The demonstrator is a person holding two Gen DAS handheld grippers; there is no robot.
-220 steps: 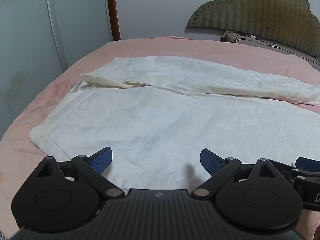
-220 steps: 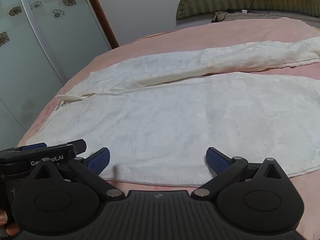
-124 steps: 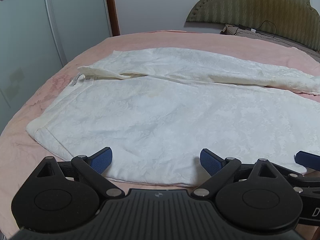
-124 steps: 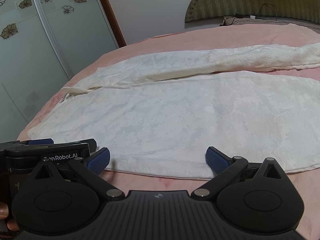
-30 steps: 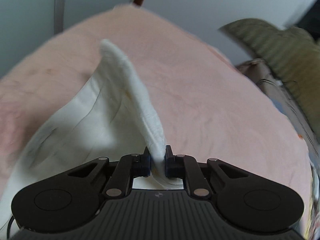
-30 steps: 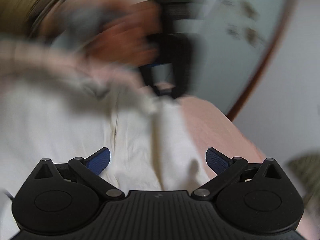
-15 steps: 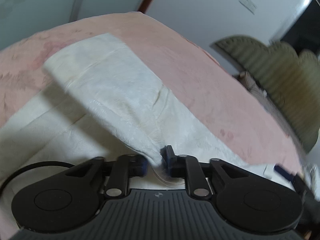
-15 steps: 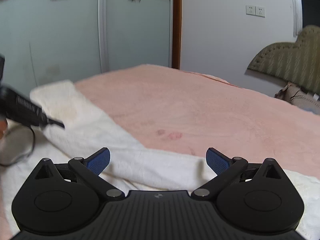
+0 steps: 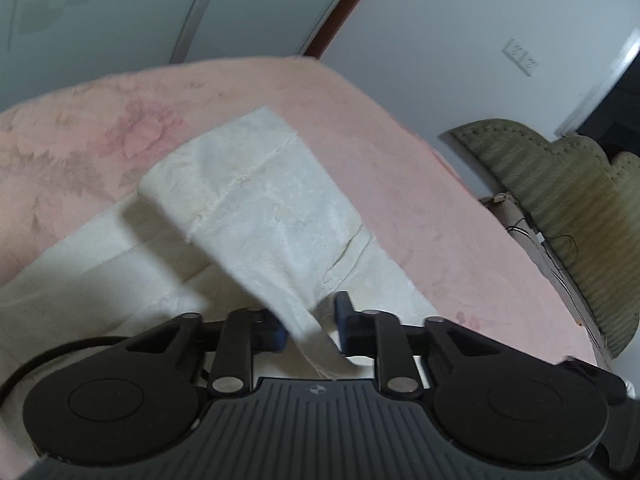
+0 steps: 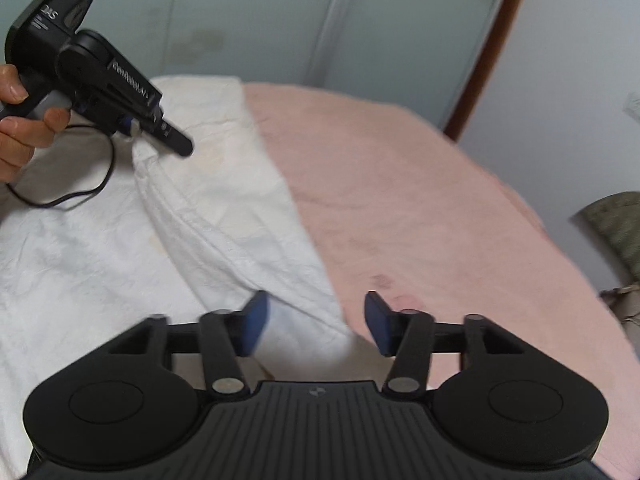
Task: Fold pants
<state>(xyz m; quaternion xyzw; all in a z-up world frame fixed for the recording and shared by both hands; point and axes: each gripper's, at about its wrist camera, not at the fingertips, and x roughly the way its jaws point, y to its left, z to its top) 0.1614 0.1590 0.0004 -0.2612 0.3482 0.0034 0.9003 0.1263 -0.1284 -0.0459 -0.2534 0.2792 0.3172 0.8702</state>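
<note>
White pants [image 9: 272, 200] lie on a pink bed [image 9: 440, 220], with one part folded over onto the layer beneath. My left gripper [image 9: 312, 326] has a strip of the pants' edge between its narrow jaws and holds it lifted; the jaws are closing. In the right wrist view, a hand [image 10: 20, 132] holds that left gripper [image 10: 132, 128] at the far left, pinching the raised edge of the pants [image 10: 224, 208]. My right gripper [image 10: 316, 320] is closing around the folded edge near the bed cover. Its pads [image 10: 256, 320] stand apart from the cloth.
Pale sliding wardrobe doors [image 10: 260, 20] stand behind the bed. A green padded headboard [image 9: 568, 200] is at the right, with wall sockets [image 9: 520, 58] above it. A black cable [image 10: 80, 192] trails from the left gripper over the pants.
The left gripper carried the pants' edge over the lower layer and the cloth now drapes flatter. The right jaws narrowed from wide open around the fold edge.
</note>
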